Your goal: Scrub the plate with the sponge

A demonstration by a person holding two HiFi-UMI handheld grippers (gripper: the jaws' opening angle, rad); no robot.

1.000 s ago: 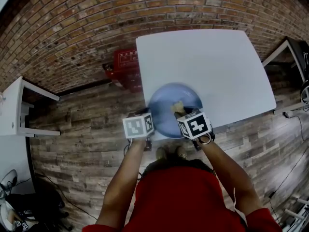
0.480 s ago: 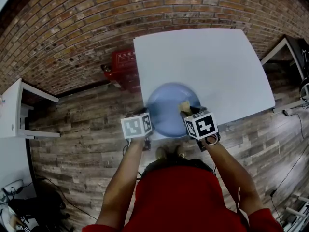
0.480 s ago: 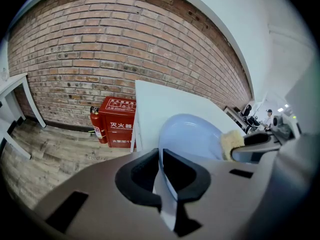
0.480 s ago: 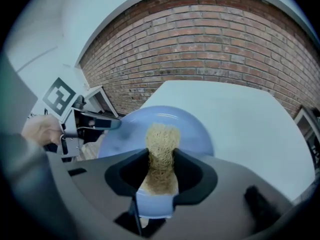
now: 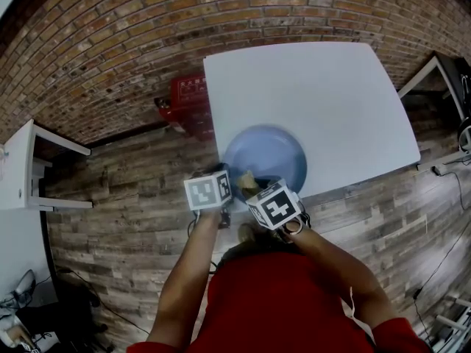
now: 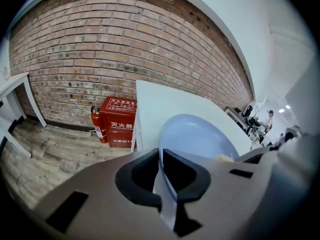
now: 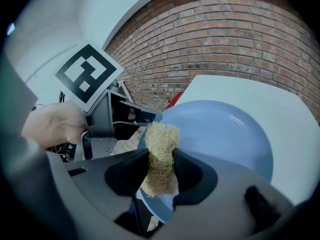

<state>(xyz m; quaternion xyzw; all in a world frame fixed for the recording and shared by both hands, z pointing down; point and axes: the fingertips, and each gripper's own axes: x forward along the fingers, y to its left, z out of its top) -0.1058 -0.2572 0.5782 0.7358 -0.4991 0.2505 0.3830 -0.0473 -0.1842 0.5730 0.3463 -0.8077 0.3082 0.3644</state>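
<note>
A light blue plate [image 5: 271,157] lies at the near edge of the white table [image 5: 324,87], partly over the edge. My left gripper [image 5: 225,179] is shut on the plate's left rim; in the left gripper view the rim [image 6: 161,159] runs between the jaws. My right gripper [image 5: 254,190] is shut on a tan fibrous sponge [image 7: 161,141]. The sponge [image 5: 246,180] sits at the plate's near-left rim, close beside the left gripper. In the right gripper view the plate [image 7: 225,134] spreads out behind the sponge. Whether the sponge presses on the plate is unclear.
A red fire-extinguisher box [image 5: 193,98] stands on the wooden floor against the brick wall, left of the table. A white desk [image 5: 22,168] is at far left. The table's far half is bare white surface. Cables and gear lie at the right edge.
My right gripper has swept the sponge from the plate's right side across to its near-left rim, next to the left gripper. The left gripper and plate have stayed put.
</note>
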